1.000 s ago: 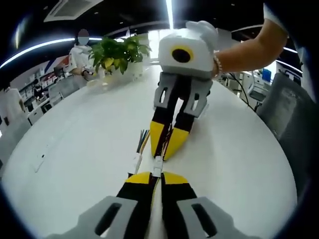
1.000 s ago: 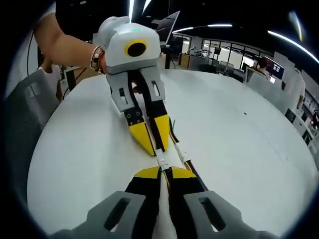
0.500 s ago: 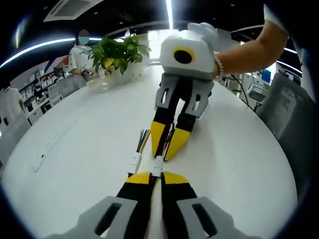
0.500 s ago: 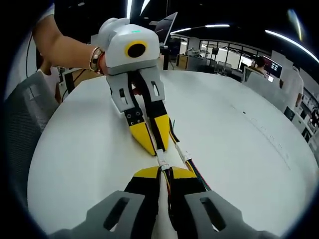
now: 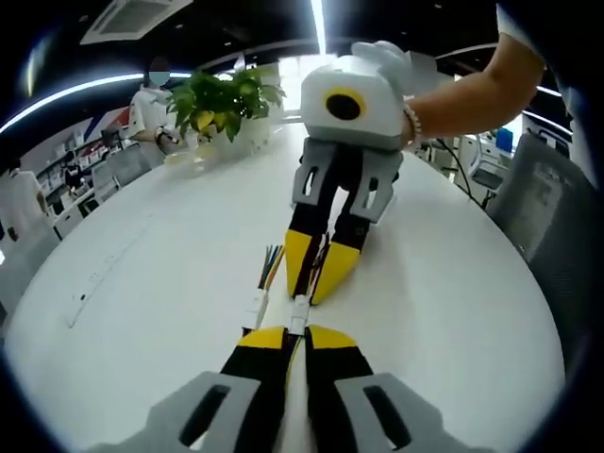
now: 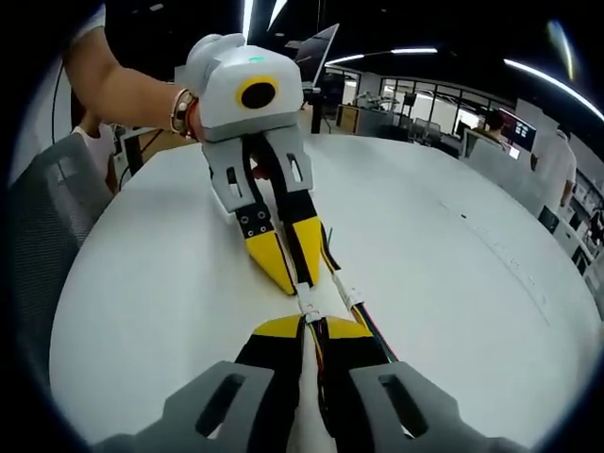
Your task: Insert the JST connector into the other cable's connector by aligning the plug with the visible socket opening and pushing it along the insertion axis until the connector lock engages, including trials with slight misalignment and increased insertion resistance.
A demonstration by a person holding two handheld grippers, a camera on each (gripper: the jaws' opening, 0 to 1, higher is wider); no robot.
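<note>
On the white table (image 5: 142, 283) my left gripper (image 5: 291, 336) is shut on a cable, whose small white JST connector (image 5: 298, 314) sticks out past its yellow tips. Facing it, my right gripper (image 5: 307, 294) is shut on the other cable, tip to tip with the left one. In the right gripper view, the right gripper (image 6: 311, 328) holds dark wires. The white connector (image 6: 307, 304) sits between it and the left gripper (image 6: 298, 283). Whether plug and socket are joined is hidden. A second white connector (image 5: 255, 307) with coloured wires (image 5: 271, 264) lies loose beside them.
A person's arm (image 5: 472, 94) holds the right gripper, and another arm (image 6: 113, 85) holds the left. A potted plant (image 5: 225, 99) stands at the table's far edge, with a person (image 5: 151, 109) behind it. Grey chairs (image 5: 543, 217) (image 6: 42, 226) stand by the table.
</note>
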